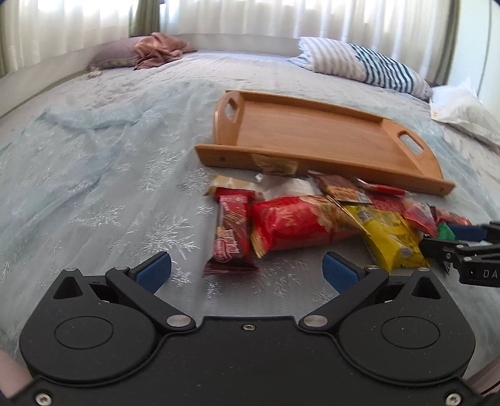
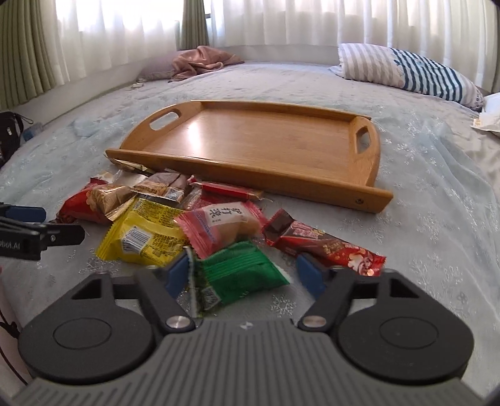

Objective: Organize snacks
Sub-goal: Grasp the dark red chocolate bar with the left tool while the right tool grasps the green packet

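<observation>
- Left gripper spread, empty, above the bedspread.
- Right gripper gapes around a green packet, pads not pressing.
- Snack pile lies before the tray, partly overlapping, labels blurred.

Left wrist: low over the bed, facing 12 o'clock, snack pile near.
Right wrist: likewise, closer.
Shared: pile, wooden tray, pillows.

A pale blue bedspread with snowflake patterns covers the bed. A striped pillow lies at the far right, a mauve pillow at the far left with a crumpled pinkish cloth on it. White curtains hang behind.
</observation>
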Demonstrator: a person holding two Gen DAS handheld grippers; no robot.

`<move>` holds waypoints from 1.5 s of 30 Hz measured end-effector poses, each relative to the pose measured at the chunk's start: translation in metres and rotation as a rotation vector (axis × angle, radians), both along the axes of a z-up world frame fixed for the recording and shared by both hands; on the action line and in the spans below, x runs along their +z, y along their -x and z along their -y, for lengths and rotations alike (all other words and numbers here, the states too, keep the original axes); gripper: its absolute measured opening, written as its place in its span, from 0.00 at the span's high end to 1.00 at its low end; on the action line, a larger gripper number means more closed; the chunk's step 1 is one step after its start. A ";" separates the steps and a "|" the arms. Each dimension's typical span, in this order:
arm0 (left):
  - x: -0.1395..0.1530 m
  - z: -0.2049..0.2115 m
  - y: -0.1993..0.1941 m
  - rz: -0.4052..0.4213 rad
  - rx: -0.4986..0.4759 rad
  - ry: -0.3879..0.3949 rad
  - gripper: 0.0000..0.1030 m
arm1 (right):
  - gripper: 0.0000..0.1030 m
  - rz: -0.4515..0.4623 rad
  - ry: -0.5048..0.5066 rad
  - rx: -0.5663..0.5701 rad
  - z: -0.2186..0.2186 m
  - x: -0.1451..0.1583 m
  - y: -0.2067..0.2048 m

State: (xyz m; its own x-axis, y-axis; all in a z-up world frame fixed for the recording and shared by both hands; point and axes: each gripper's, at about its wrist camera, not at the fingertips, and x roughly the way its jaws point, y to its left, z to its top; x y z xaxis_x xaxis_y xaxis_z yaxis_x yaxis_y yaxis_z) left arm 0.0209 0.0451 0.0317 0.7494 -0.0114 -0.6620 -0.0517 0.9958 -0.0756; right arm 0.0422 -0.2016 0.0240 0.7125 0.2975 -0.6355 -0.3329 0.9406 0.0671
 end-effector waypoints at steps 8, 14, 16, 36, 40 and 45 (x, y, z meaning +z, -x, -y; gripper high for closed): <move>0.001 -0.011 -0.005 -0.016 0.077 -0.078 0.00 | 0.40 0.008 0.016 0.001 -0.005 0.003 0.008; -0.012 -0.006 -0.012 0.009 0.089 -0.217 0.00 | 0.39 -0.009 -0.062 -0.032 0.002 0.000 0.014; -0.010 -0.003 -0.018 0.026 0.084 -0.247 0.03 | 0.39 -0.010 -0.074 -0.042 0.003 0.000 0.016; -0.012 0.013 -0.019 0.087 -0.047 -0.243 0.76 | 0.41 -0.010 -0.090 -0.076 0.005 0.004 0.031; -0.008 0.008 -0.016 0.091 -0.038 -0.252 0.76 | 0.42 0.010 -0.108 -0.083 0.007 0.010 0.033; -0.006 0.002 -0.011 0.079 -0.033 -0.230 0.76 | 0.42 0.053 -0.108 -0.083 0.008 0.021 0.037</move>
State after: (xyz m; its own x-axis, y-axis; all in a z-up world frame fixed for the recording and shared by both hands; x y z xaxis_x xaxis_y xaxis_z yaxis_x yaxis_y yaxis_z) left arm 0.0323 0.0427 0.0255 0.8008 0.1072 -0.5893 -0.0213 0.9883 0.1509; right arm 0.0051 -0.2092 0.0453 0.7691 0.3008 -0.5639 -0.2598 0.9533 0.1543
